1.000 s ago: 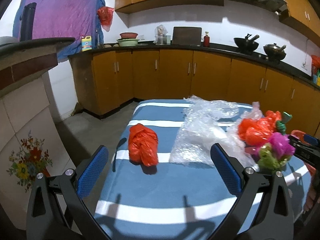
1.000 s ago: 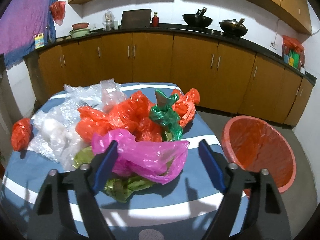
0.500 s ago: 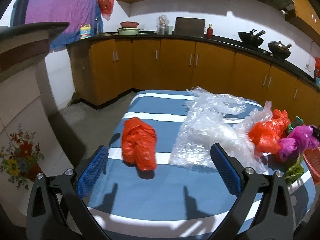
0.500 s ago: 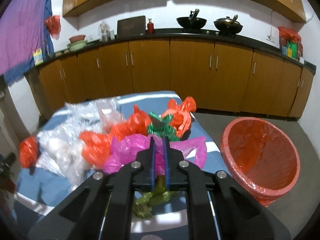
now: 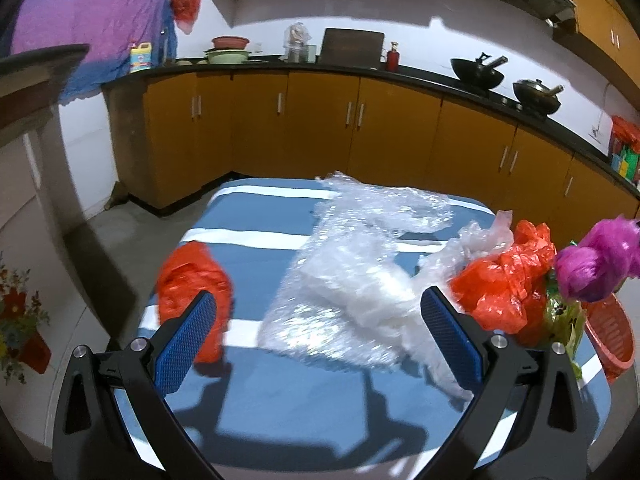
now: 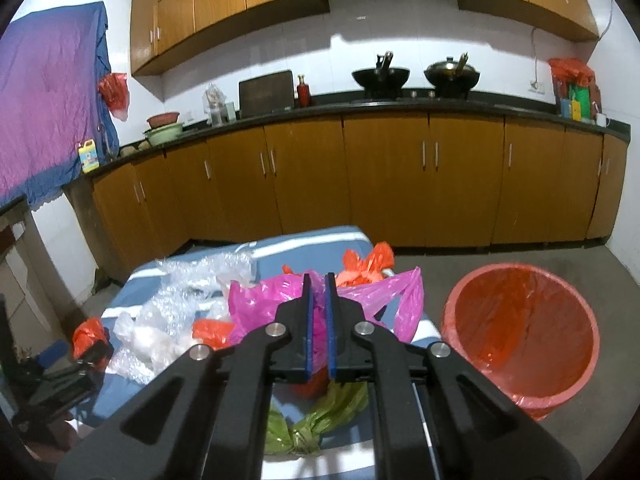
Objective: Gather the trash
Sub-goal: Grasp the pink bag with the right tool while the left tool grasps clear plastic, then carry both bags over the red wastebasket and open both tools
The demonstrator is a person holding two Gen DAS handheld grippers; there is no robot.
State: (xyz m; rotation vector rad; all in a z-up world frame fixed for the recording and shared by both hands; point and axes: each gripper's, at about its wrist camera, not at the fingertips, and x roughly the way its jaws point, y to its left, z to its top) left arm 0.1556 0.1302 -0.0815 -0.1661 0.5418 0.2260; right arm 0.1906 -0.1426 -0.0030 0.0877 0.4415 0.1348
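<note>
My right gripper [image 6: 318,280] is shut on a pink plastic bag [image 6: 260,304] and holds it above the blue striped table [image 6: 280,242]; a green bag [image 6: 316,420] hangs below it. The same pink bag [image 5: 596,264] shows raised at the right edge of the left wrist view. My left gripper [image 5: 316,320] stands open above the near part of the table [image 5: 304,392], nothing between its fingers. Ahead of it lie a crumpled red bag [image 5: 192,280], clear bubble wrap [image 5: 352,280] and an orange-red bag [image 5: 504,284].
A red bin lined with a red bag [image 6: 520,336] stands on the floor right of the table. Wooden cabinets [image 6: 380,184] under a dark counter line the far wall. A tiled counter [image 5: 24,92] rises at the left.
My right gripper closed on the pink bag and lifted it off the pile. My left gripper moved in towards the table, so the red bag and bubble wrap sit closer.
</note>
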